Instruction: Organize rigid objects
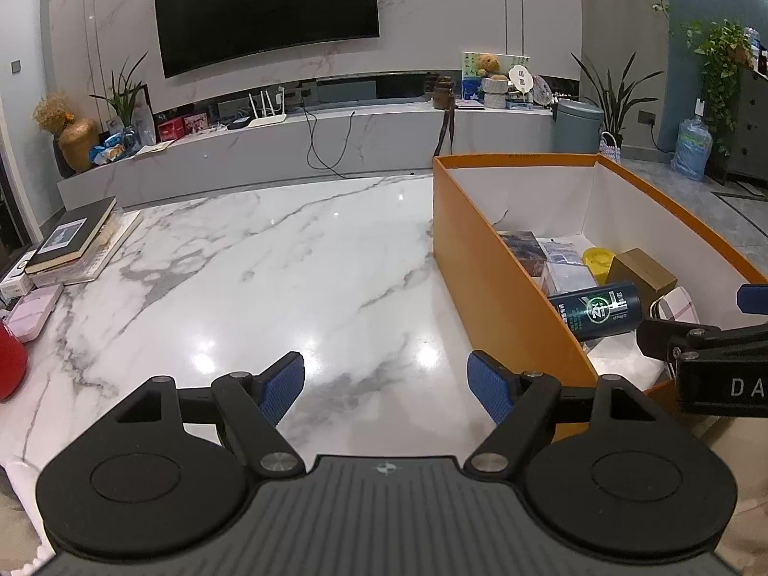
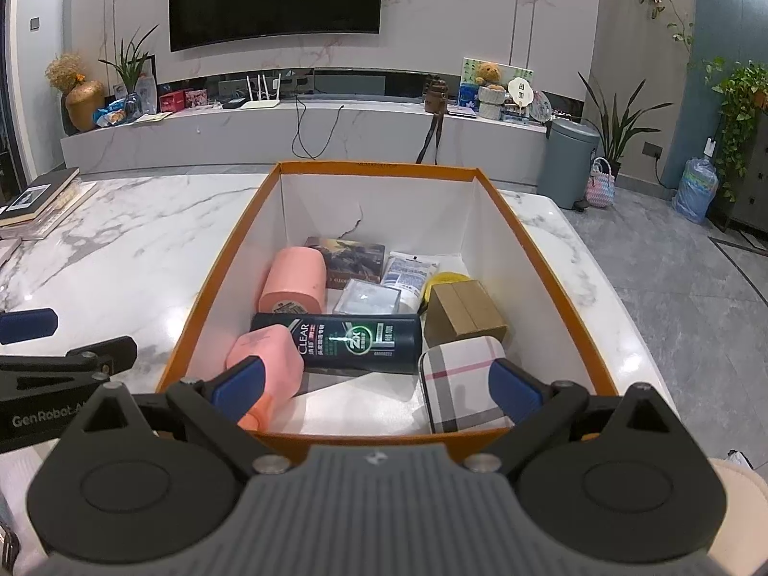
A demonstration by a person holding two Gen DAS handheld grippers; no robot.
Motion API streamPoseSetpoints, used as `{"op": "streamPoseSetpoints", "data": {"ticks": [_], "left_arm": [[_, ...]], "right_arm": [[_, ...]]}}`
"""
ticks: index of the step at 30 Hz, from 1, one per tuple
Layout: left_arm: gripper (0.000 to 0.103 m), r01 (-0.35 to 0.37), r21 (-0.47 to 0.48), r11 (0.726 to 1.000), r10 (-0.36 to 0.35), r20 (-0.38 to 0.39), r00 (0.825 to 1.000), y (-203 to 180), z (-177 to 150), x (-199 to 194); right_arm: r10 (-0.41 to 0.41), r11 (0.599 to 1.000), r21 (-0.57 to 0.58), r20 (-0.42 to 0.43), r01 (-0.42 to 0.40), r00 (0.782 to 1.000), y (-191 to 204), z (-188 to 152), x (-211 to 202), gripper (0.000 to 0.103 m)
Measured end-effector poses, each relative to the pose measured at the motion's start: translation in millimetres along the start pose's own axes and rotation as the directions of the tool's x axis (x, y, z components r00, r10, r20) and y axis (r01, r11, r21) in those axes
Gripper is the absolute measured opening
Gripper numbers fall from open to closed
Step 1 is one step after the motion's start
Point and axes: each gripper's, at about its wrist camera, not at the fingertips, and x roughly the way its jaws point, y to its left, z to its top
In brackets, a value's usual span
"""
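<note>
Box (image 2: 552, 259) interior, pink roll (image 2: 294, 283) (right view only)

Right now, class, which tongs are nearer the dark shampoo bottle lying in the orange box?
Right. The right tongs hover open at the box's near rim, just in front of the shampoo bottle. The left tongs are open over the marble table, outside the orange box.

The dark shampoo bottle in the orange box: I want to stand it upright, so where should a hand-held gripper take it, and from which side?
Grip the dark shampoo bottle across the middle of its body, coming from above. It lies on its side across the orange box, so its round flanks face front and back. The pink container crowds its left end and the plaid case its right, probably blocking an end-on approach.
</note>
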Motion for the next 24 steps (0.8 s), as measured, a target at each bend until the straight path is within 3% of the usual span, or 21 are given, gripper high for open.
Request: {"op": "streamPoseSetpoints", "data": {"ticks": [24], "left_arm": [[0.091,-0.002,-0.002,1.000,0.002,-0.006,1.000,0.0,0.2,-1.4]], "right_arm": [[-0.003,1.000,-0.006,-0.005,0.003,1.000,-1.0,1.1,0.5,0.098]]}}
